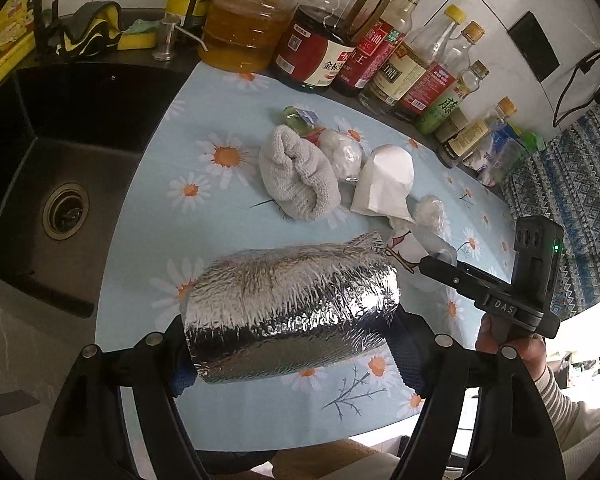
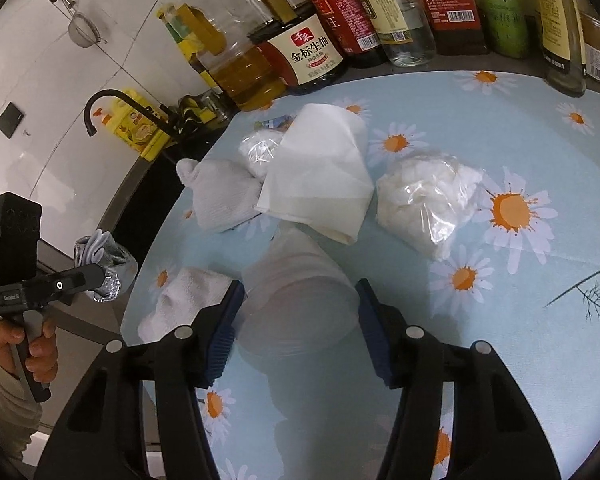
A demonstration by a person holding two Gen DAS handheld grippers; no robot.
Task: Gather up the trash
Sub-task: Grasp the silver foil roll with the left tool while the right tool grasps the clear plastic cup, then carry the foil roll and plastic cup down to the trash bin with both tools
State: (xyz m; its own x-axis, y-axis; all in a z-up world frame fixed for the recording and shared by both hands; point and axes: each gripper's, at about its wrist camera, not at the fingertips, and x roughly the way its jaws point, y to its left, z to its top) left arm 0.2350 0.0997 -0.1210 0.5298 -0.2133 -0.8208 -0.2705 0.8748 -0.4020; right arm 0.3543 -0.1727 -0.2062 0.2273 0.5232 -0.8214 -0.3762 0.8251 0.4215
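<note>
Left gripper clamped on a silver foil bag above the daisy-print cloth, right gripper narrowed around a translucent plastic cup, pads at its sides, crumpled tissue just ahead.

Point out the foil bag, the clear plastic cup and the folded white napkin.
foil bag (image 1: 292,312), left wrist view, middle of its crinkled side.
clear plastic cup (image 2: 296,300), right wrist view, its side wall between the pads.
folded white napkin (image 2: 320,172), right wrist view, its flat top face.
</note>
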